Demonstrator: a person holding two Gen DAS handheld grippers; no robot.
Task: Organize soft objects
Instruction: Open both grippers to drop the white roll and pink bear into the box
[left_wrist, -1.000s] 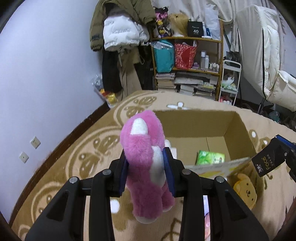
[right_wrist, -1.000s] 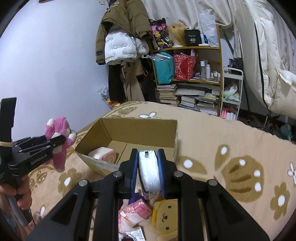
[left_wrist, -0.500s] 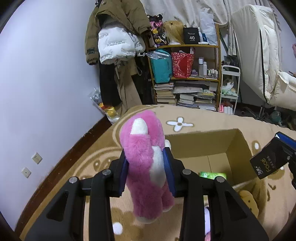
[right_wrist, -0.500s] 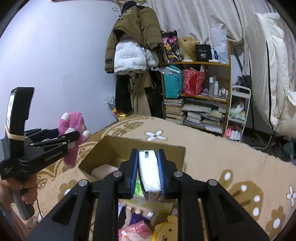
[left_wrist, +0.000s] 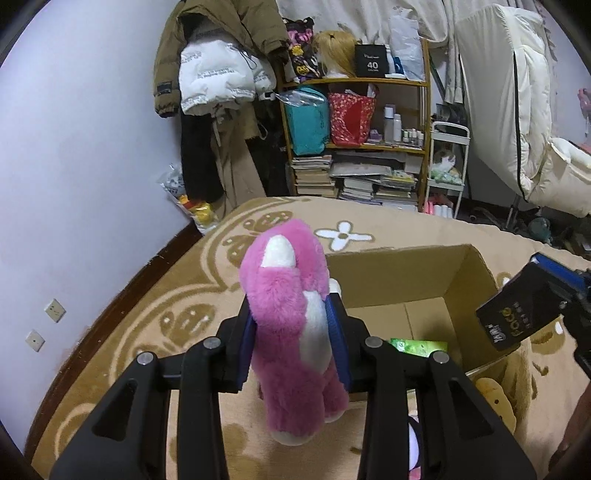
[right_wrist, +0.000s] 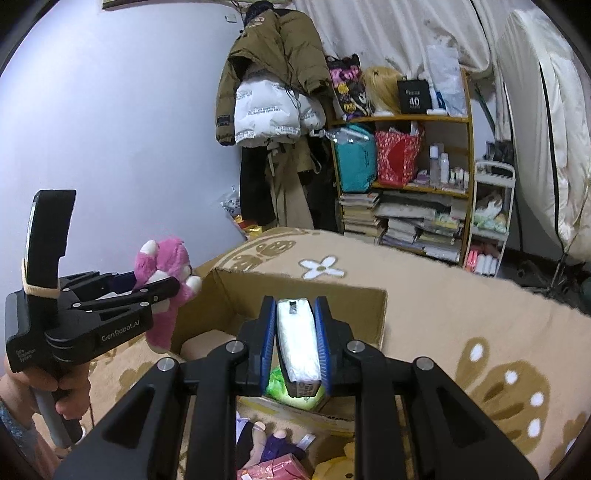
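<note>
My left gripper (left_wrist: 293, 325) is shut on a pink plush toy (left_wrist: 291, 328) with white patches and holds it in the air left of an open cardboard box (left_wrist: 402, 280). The toy also shows in the right wrist view (right_wrist: 162, 291). My right gripper (right_wrist: 295, 332) is shut on a white tissue pack (right_wrist: 297, 341) and holds it above the box's near edge (right_wrist: 314, 291). A green pack (left_wrist: 419, 346) and a pale roll (right_wrist: 207, 343) lie inside the box.
A yellow plush (left_wrist: 495, 400), a pink packet (right_wrist: 273, 469) and a dark doll (right_wrist: 275, 441) lie on the beige patterned carpet (right_wrist: 461, 314) in front of the box. A bookshelf (left_wrist: 369, 140), hanging coats (left_wrist: 218, 81) and a white cart (left_wrist: 447, 166) stand at the back wall.
Both grippers have risen and pulled back with their loads still held. The box now sits lower and farther off in both views.
</note>
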